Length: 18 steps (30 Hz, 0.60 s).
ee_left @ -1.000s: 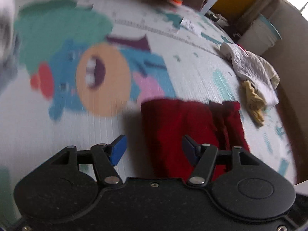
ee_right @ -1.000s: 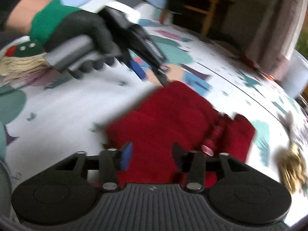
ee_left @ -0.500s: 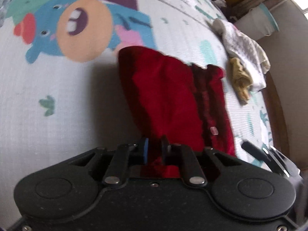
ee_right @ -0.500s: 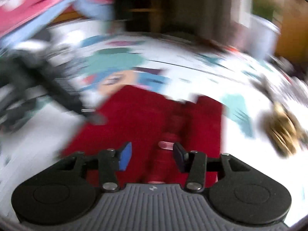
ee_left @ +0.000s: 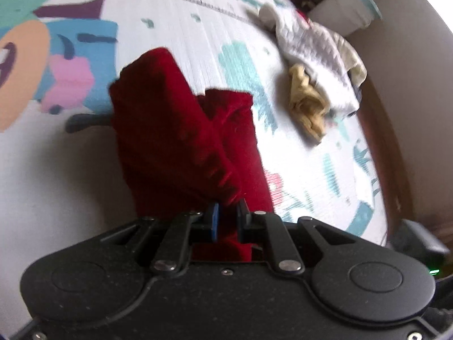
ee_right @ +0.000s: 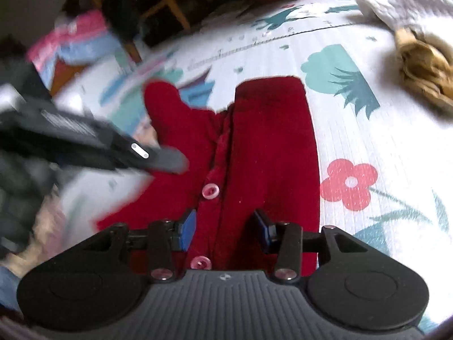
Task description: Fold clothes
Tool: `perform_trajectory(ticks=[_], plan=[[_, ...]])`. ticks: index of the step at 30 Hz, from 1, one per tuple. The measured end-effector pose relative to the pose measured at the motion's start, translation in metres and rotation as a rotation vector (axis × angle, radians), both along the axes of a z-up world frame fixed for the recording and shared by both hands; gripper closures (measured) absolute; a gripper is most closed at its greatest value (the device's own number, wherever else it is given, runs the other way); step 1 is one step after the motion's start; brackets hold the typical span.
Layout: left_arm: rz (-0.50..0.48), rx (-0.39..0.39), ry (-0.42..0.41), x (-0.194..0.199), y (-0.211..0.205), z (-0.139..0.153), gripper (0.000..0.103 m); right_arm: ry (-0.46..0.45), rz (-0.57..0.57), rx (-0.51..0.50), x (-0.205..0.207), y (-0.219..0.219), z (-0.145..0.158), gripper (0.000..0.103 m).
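A home room: cartoon play mat [ee_left: 181,28], scattered clothes [ee_left: 317,48], wooden chair [ee_right: 167,2] behind.

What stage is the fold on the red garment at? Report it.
Early. Done: the left gripper is shut on an edge of the red garment and lifts that side off the play mat. In hand: the right gripper hangs open over the buttoned front, no grip yet. Left: finishing the fold, then the white garment and yellow cloth, both crumpled.
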<state>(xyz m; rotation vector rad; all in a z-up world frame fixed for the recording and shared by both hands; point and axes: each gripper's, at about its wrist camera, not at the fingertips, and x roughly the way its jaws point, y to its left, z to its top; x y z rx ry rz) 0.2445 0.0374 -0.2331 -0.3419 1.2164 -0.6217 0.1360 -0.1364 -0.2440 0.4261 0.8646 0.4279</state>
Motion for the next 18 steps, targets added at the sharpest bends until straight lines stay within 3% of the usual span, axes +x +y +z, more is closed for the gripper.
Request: perform_trajectory(ticks=[1, 4, 6, 9, 12, 14, 16, 18], plan=[[-0.007, 0.01, 0.007, 0.002, -0.005, -0.006, 0.093, -0.028, 0.007, 0.026, -0.005, -0.006, 0.004, 0.056], [-0.03, 0.015, 0.021, 0.005, -0.012, -0.016, 0.074, -0.152, 0.15, 0.005, -0.018, 0.004, 0.023, 0.057], [-0.044, -0.003, 0.023, 0.005, -0.015, -0.016, 0.054, -0.217, 0.245, -0.048, -0.022, 0.026, 0.035, 0.059], [-0.072, 0.016, 0.012, 0.003, -0.018, -0.013, 0.054, -0.263, 0.343, -0.152, -0.023, 0.059, 0.042, 0.062], [-0.106, 0.008, 0.004, 0.003, -0.012, -0.002, 0.054, -0.177, 0.357, -0.23, -0.014, 0.078, 0.027, 0.064], [-0.124, 0.034, -0.098, 0.003, -0.007, 0.019, 0.055, -0.156, 0.373, -0.256, -0.017, 0.082, 0.02, 0.064], [-0.118, 0.089, -0.251, 0.005, 0.0, 0.039, 0.055, -0.154, 0.37, -0.254, -0.022, 0.083, 0.018, 0.064], [-0.117, 0.141, -0.348, 0.01, -0.002, 0.04, 0.055, -0.154, 0.374, -0.26, -0.026, 0.086, 0.018, 0.064]])
